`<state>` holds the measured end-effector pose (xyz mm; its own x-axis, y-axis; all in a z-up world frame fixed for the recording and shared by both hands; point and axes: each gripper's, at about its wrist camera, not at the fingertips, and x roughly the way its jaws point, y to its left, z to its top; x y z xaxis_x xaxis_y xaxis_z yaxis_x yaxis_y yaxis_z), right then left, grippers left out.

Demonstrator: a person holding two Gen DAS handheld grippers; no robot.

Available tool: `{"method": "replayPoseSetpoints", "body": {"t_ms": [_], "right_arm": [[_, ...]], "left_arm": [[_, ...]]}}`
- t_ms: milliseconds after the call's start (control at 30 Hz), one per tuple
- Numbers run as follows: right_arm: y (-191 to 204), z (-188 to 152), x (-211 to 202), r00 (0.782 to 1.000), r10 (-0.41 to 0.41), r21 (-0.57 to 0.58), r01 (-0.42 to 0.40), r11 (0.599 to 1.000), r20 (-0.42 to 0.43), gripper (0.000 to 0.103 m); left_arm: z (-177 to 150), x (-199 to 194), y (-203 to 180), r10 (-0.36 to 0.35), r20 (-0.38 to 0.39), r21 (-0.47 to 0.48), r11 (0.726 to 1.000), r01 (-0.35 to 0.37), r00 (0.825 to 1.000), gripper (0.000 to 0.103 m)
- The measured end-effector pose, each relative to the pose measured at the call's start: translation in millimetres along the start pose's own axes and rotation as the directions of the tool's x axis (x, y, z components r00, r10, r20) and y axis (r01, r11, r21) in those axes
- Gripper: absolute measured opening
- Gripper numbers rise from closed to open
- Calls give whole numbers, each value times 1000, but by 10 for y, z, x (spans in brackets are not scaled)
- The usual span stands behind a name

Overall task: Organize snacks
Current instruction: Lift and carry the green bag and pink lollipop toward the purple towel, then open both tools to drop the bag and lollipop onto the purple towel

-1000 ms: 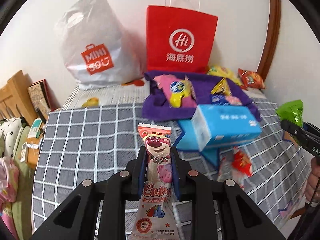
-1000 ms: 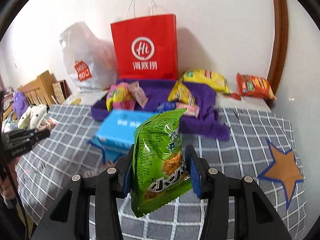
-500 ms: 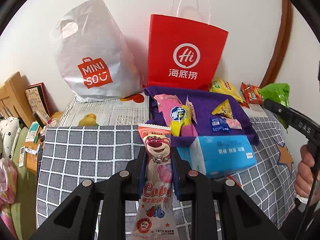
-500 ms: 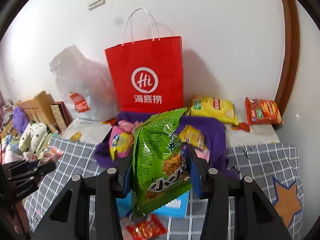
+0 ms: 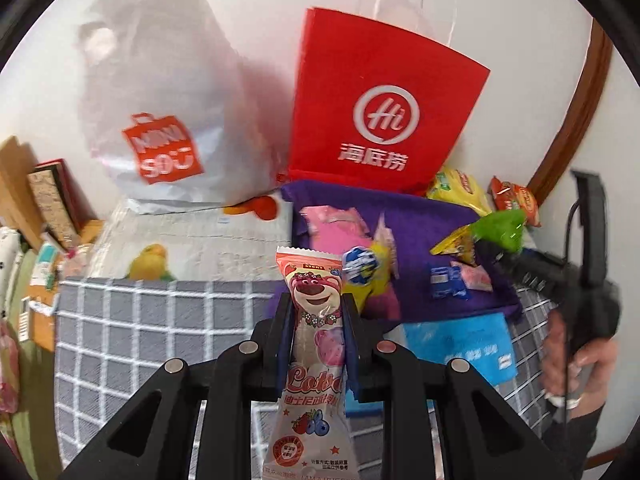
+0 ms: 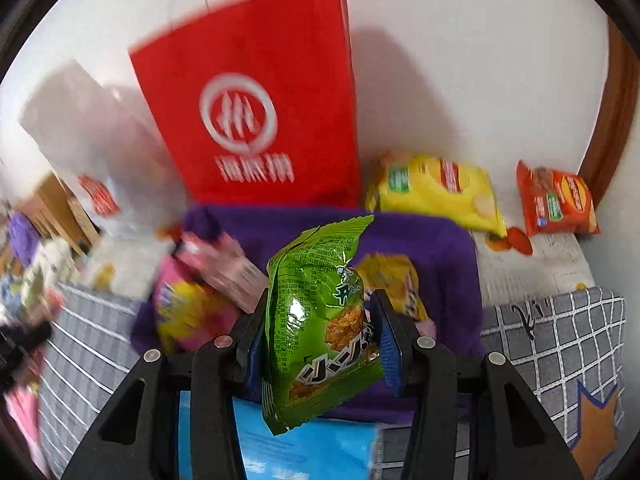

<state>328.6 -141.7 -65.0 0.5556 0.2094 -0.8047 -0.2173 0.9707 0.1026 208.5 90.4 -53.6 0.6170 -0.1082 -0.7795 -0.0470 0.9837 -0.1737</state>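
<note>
Right now the left gripper (image 5: 316, 320) is squeezed tight on a tall pink bear snack (image 5: 314, 344), low in the middle of the left wrist view. The right gripper (image 6: 320, 332) pinches a puffy green chip bag (image 6: 316, 320), low in the middle of its own view. Behind both sits a purple cloth (image 6: 440, 248) with more snacks on it, and a red paper bag (image 6: 256, 100) stands against the wall above it. A yellow chip bag (image 6: 436, 188) and an orange packet (image 6: 556, 200) lie at the right. A white plastic bag (image 5: 160, 100) fills the upper left.
</note>
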Motion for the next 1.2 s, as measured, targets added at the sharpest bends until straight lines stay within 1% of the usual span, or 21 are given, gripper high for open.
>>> {"method": "replayPoseSetpoints", "body": {"t_ms": [100,200,267,333,400,433,467,567,667,700,767,833,900,933,967,1000,1033,1133,1200], "right_arm": [[-117,-21,138,999,11,14,-10,1000,-33,47],[-221,46,225,997,37,36,-34,999,-74,47],[-216,110,291,994,23,3,-23,1000,-109,47],[-180,152,321,995,15,-24,-18,1000,-98,47],[-163,149,369,994,47,-35,-51,998,-100,47],[-148,142,426,991,64,-46,-70,996,-121,47],[-141,140,468,988,64,-58,-73,996,-137,47],[-172,130,539,989,18,-84,-31,996,-148,47],[-296,121,559,985,34,-60,-44,997,-168,47],[-333,113,570,983,38,-55,-48,997,-179,47],[-399,119,574,984,25,-44,-33,999,-177,47],[-458,127,575,984,23,-26,-28,999,-175,48],[-490,131,564,983,39,-16,-42,999,-181,49],[-494,132,552,981,49,-17,-53,998,-187,49],[-484,136,533,981,56,-23,-62,998,-183,51],[-455,144,486,983,63,-41,-71,997,-172,58],[-438,149,450,985,62,-54,-72,996,-160,59],[-379,166,324,992,55,-80,-64,995,-111,61],[-381,191,249,995,55,-75,-62,995,-88,61]], "left_arm": [[103,165,-118,-21,-19,21,1000,22,1000,21],[200,322,-222,-42,-30,25,999,43,999,21],[251,424,-273,-66,-43,14,998,67,997,21],[278,497,-315,-78,-53,9,997,78,996,21],[307,583,-374,-93,-63,14,996,94,994,22],[321,623,-401,-99,-66,15,995,101,993,22],[346,692,-455,-108,-73,24,994,110,991,22],[410,858,-563,-119,-90,31,992,122,989,22],[435,1049,-657,-179,-129,2,983,181,975,22],[428,1093,-690,-187,-137,0,982,189,973,22],[407,1187,-760,-182,-146,9,983,185,973,22],[382,1271,-804,-162,-144,22,986,166,976,22],[363,1351,-807,-139,-136,28,989,144,981,22],[360,1382,-801,-137,-138,26,989,142,981,22],[361,1419,-785,-144,-143,17,989,148,979,22],[367,1435,-771,-149,-142,7,988,152,979,23],[376,1452,-772,-152,-138,-2,988,153,979,23],[397,1458,-779,-160,-137,-11,987,160,978,23],[395,1422,-786,-162,-129,-9,987,162,978,27]]}}
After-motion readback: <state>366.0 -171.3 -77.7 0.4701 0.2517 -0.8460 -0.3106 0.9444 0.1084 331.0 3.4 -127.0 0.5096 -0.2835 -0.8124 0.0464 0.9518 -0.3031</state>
